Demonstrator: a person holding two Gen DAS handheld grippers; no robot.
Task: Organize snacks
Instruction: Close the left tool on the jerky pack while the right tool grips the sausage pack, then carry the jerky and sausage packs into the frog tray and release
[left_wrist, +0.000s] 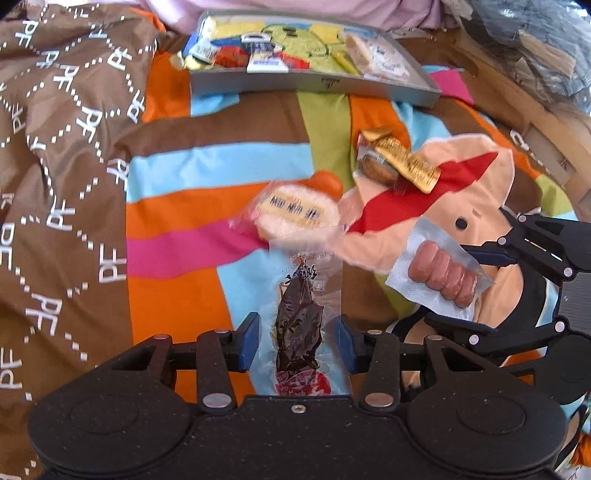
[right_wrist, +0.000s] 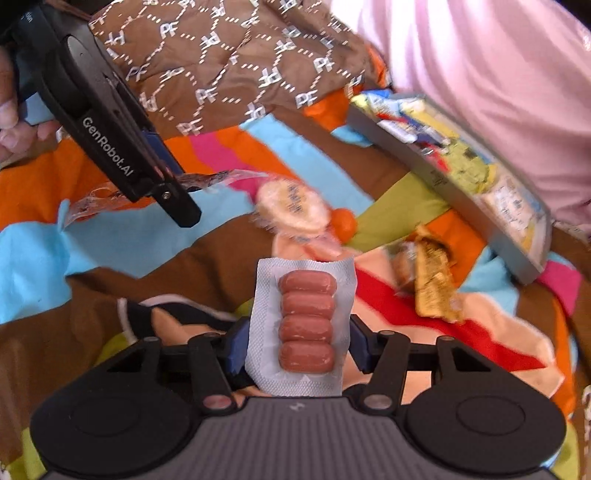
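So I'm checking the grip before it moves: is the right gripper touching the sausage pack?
Touching. In the right wrist view the sausage pack sits clamped between the right gripper's blue pads, lifted off the bedspread.

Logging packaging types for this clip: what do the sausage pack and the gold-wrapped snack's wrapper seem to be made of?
Sausage pack: apparently vacuum-sealed plastic film, clear over the sausages, with a pale embossed border. Gold-wrapped snack: seemingly metallic foil or foil-look film, shiny and crinkled; which one is unclear.
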